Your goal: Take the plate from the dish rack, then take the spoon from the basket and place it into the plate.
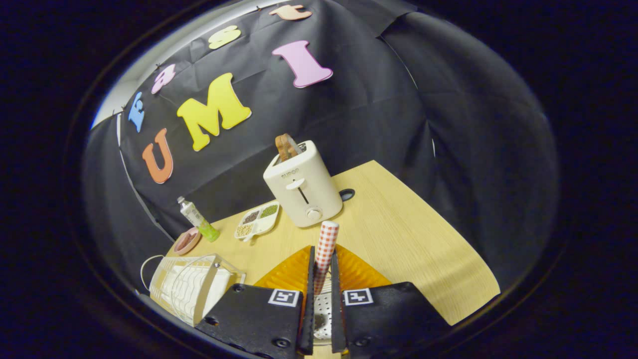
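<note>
We have the hand-held gripper [322, 279] closed on the spoon [326, 244]: its red-and-white checked handle stands up between the two fingers, and both press on it from either side. Below the fingers sits the orange ribbed plate [289, 271], lying on the wooden surface [398, 239], so we judge the first step finished and the spoon already out of its container. Between the fingers, low down, a white perforated piece [323, 311] shows; whether it is the basket or part of the spoon we cannot tell.

The step in hand is the last one, placing the spoon into the plate. The white wire dish rack [187, 286] stands just beside the plate at the surface's near left corner. Further back we see a cream toaster [302, 187] with a slice of toast [285, 146] in its slot, a divided dish of grains [257, 222], a small green-tipped bottle [198, 219] and a little pink bowl [187, 241] along the far left edge.

The next move, as we read it, calls for lowering the spoon until it rests on the plate's ribbed face, tilting the handle down so it lies flat and not upright, and only then parting the fingers. We should keep away from the rack.
</note>
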Tool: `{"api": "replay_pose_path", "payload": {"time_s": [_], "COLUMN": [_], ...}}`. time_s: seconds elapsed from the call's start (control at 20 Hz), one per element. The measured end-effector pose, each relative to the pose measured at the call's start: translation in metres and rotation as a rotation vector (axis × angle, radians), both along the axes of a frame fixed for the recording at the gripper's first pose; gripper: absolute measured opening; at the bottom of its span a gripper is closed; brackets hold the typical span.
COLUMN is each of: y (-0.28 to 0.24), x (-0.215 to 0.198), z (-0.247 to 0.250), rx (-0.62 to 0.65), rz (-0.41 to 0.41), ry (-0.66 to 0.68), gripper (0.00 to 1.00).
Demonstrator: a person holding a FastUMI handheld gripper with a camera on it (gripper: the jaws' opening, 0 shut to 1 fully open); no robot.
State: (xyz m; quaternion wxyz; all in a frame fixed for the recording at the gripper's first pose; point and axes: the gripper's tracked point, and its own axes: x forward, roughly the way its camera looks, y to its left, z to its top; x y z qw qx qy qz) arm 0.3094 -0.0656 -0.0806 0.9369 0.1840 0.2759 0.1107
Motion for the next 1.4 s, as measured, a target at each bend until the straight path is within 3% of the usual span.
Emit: {"api": "replay_pose_path", "payload": {"time_s": [0.3, 0.7, 0.9, 1.05, 1.4], "y": [-0.008, -0.034, -0.021, 0.014, 0.139], "x": [0.002, -0.019, -0.068, -0.119, -0.217], "z": [0.018, 0.089, 0.157, 0.196, 0.18], "rx": [0.004, -0.045, -0.094, -0.141, -0.163], "rz": [-0.003, -0.14, -0.204, -0.194, -0.059], "ry": [-0.029, -0.22, -0.39, -0.491, -0.475], "gripper": [0.11, 0.09, 0.08, 0.08, 0.09]}}
